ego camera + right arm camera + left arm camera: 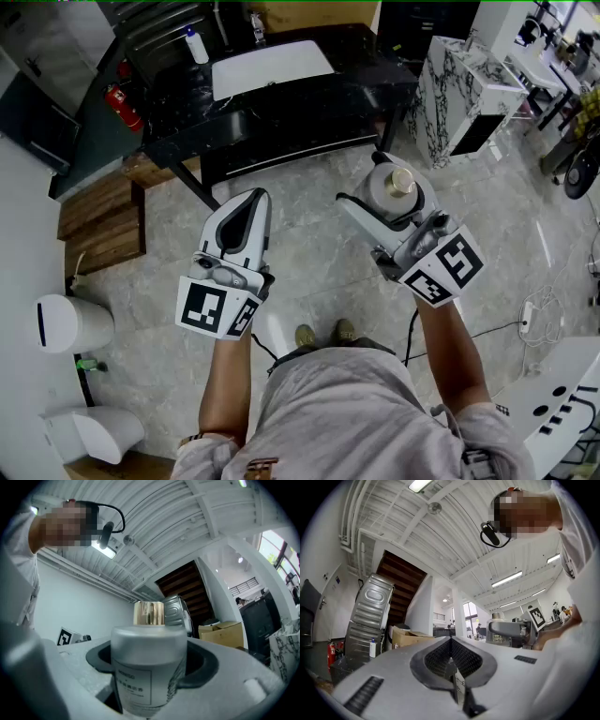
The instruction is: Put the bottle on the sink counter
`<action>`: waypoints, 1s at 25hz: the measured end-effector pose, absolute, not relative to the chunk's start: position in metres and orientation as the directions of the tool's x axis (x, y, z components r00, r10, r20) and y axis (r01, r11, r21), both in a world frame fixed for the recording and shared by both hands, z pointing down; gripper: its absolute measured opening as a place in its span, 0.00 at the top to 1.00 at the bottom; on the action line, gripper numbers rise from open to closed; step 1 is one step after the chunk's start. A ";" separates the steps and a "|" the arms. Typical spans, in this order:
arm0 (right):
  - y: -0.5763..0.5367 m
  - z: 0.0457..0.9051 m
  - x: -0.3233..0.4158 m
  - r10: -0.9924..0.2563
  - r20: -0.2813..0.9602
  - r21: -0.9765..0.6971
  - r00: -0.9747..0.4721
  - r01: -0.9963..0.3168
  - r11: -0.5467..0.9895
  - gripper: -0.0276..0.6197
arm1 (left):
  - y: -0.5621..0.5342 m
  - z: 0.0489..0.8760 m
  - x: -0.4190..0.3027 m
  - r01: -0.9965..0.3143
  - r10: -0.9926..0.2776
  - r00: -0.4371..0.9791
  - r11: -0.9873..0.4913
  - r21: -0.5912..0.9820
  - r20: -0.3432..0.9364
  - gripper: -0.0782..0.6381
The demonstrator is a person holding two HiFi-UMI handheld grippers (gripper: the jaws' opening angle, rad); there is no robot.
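One bottle upright, cap up, clamped in right hand-held gripper, left hand-held gripper closed, empty

Frosted grey cylindrical bottle is showing a matt, translucent-looking skin. Its gold cap is gleaming like polished metal. The pale printed label is lying smooth on the front.

The right hand-held gripper and left hand-held gripper are presenting matt white plastic shells. The dark pads are looking ribbed and rubbery.

The black sink counter is reflecting light, glossy and faintly veined. The grey stone-look tiled floor is shining smooth. The brown plank boards are looking like grained wood.
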State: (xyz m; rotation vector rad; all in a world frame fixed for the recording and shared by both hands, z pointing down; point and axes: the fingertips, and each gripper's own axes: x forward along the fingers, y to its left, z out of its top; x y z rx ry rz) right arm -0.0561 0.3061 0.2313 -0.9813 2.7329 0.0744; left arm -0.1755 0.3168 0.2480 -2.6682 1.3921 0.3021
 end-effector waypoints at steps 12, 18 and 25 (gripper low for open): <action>0.308 0.231 -0.050 -0.619 -0.232 -0.035 -0.751 -0.629 0.776 0.44 | 0.315 0.250 -0.169 -0.820 -0.797 0.562 -0.573 -0.020 -0.222 0.89; 0.306 0.232 -0.033 -0.626 -0.236 -0.036 -0.743 -0.637 0.770 0.44 | 0.308 0.248 -0.153 -0.816 -0.793 0.570 -0.577 -0.036 -0.217 0.89; 0.292 0.228 0.016 -0.642 -0.251 -0.035 -0.724 -0.656 0.754 0.44 | 0.291 0.239 -0.118 -0.820 -0.793 0.567 -0.568 -0.068 -0.222 0.89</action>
